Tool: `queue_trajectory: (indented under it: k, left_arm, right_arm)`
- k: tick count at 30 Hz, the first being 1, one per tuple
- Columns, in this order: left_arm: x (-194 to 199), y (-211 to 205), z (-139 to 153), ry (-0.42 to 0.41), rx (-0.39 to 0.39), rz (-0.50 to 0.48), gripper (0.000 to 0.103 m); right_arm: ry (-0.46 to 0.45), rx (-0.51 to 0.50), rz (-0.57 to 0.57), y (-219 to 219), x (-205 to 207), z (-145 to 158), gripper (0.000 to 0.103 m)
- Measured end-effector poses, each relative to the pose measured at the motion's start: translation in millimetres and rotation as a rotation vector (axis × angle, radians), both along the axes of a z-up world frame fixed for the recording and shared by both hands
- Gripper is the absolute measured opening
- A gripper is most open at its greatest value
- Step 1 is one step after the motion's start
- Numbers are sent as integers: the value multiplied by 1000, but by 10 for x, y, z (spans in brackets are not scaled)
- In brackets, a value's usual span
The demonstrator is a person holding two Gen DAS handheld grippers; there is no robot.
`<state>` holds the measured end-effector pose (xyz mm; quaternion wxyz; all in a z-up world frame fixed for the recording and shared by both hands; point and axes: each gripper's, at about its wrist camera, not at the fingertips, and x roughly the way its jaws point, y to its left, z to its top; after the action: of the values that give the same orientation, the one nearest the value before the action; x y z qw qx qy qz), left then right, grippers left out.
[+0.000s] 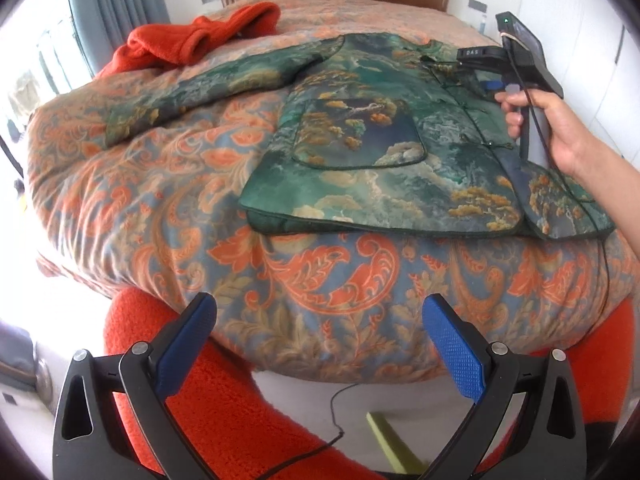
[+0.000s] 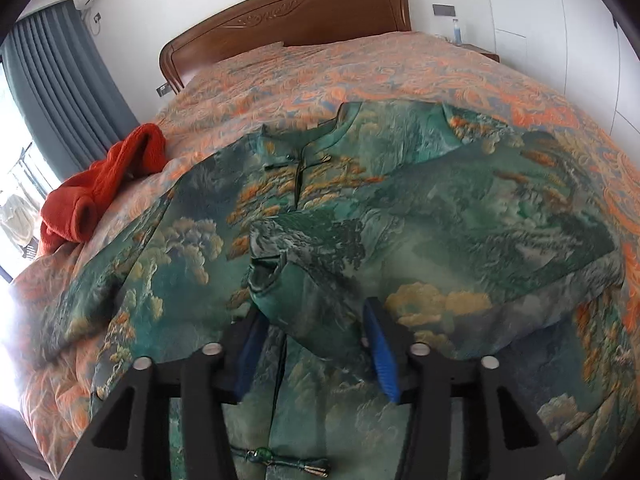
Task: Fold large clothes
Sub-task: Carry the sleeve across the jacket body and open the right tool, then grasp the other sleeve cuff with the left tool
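Your left gripper (image 1: 320, 344) is spread wide with nothing between the blue pads (image 1: 456, 352) — it hangs off the bed's near edge, pitched down toward the quilt (image 1: 160, 208).

Your right hand (image 1: 560, 132) is over the jacket (image 1: 360, 152), wrist angled in from the bed's right edge, fingers wrapped round the handle of the right gripper (image 2: 316, 348). In the right wrist view that gripper points steeply down at the jacket with its jaws parted about halfway; a fold of green fabric sits between the pads, but they don't look pressed on it.

The jacket — green landscape print — lies front-up near the bed's near right corner, collar toward the headboard (image 2: 288, 12). One sleeve (image 1: 192, 96) stretches flat toward the bed's left edge; the other sleeve (image 2: 500, 216) is laid across the front.

An orange fleece garment (image 1: 192, 40) is bunched at the bed's far left edge, apart from the jacket.
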<state>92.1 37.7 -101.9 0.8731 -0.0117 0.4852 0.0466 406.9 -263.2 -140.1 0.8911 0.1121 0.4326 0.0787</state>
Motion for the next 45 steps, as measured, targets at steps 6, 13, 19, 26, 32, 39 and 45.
queue_trajectory:
  k: [6, 13, 19, 26, 32, 39, 45]
  left_arm:
    - [350, -104, 142, -36, -136, -89, 103]
    - [1428, -457, 559, -144, -375, -281, 103]
    - [2866, -1024, 348, -44, -431, -341, 101]
    - [3706, -1363, -212, 141, -381, -235, 87]
    - [3895, -1476, -394, 230, -340, -192, 19]
    - [3987, -1413, 222, 15, -268, -179, 10]
    - [4063, -1358, -81, 71, -223, -139, 16]
  right_arm:
    - [-165, 37, 93, -177, -845, 244, 65]
    - [-403, -58, 76, -573, -2248, 428, 76]
    - [-363, -67, -37, -804, -3097, 156, 76]
    - [-314, -113, 58, -819, -3338, -83, 76]
    - [-309, -90, 78, -802, -3340, -162, 76]
    - [-319, -114, 105, -759, -3355, -188, 76]
    - [-323, -136, 145, -650, -3336, -212, 76]
